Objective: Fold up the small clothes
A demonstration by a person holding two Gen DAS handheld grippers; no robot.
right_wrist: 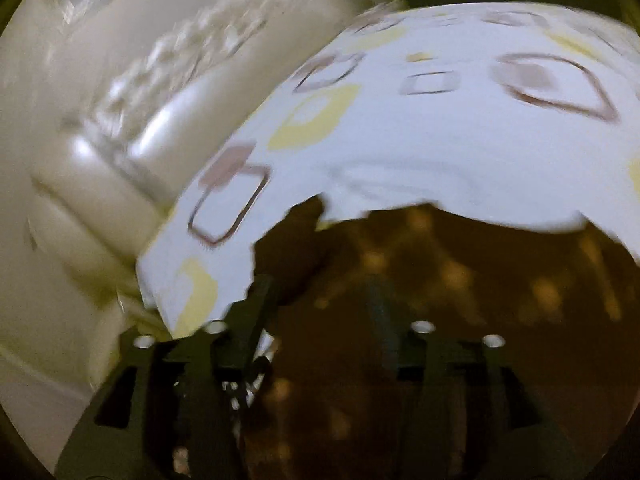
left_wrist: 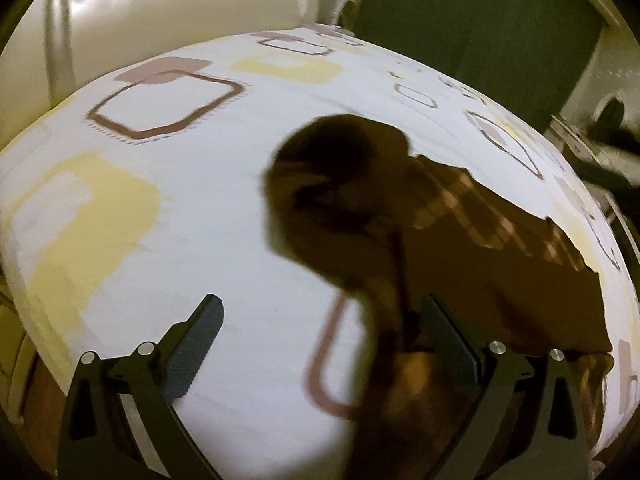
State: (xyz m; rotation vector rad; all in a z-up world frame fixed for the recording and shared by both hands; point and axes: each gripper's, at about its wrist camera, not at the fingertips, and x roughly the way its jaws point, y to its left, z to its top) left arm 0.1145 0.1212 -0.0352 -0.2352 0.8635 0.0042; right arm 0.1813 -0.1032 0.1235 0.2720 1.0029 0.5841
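A small brown garment (left_wrist: 480, 248) with pale checked stripes lies on the white bed sheet (left_wrist: 200, 220), spread out to the right. A blurred dark fold of it (left_wrist: 340, 184) bulges up near the middle. My left gripper (left_wrist: 324, 316) is open just above the sheet. Its right finger (left_wrist: 448, 332) is at the garment's near edge and its left finger (left_wrist: 200, 340) is over bare sheet. In the blurred right wrist view the same garment (right_wrist: 480, 300) fills the lower half. My right gripper (right_wrist: 320, 300) hovers over it with jaws apart and nothing visibly pinched.
The sheet (right_wrist: 400, 140) is printed with brown and yellow squares. A cream padded headboard (left_wrist: 160, 0) (right_wrist: 80, 160) borders the bed at the far left. A dark green wall (left_wrist: 480, 20) stands behind, and pale furniture (left_wrist: 592, 148) lies off the right edge.
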